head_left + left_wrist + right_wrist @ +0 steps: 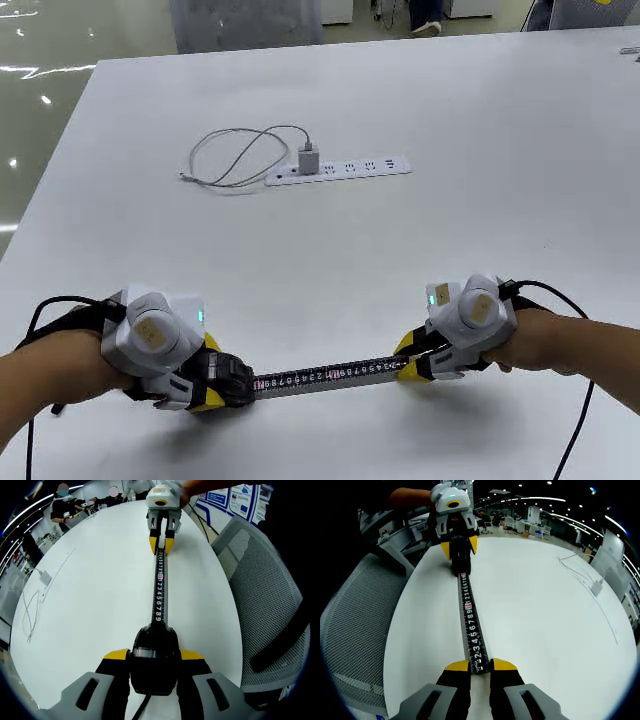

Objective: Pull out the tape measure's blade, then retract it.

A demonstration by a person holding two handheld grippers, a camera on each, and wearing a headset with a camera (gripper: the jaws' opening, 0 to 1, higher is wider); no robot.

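Head view down over table [330, 230], both gripper views low, facing each other along shared blade [159, 587]

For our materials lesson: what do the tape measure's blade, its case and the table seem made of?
The blade looks like thin coated metal: dark, white printed numerals, stretched straight. The case is likely black plastic: moulded, slightly glossy. The table: smooth white top, soft glare; perhaps laminate.
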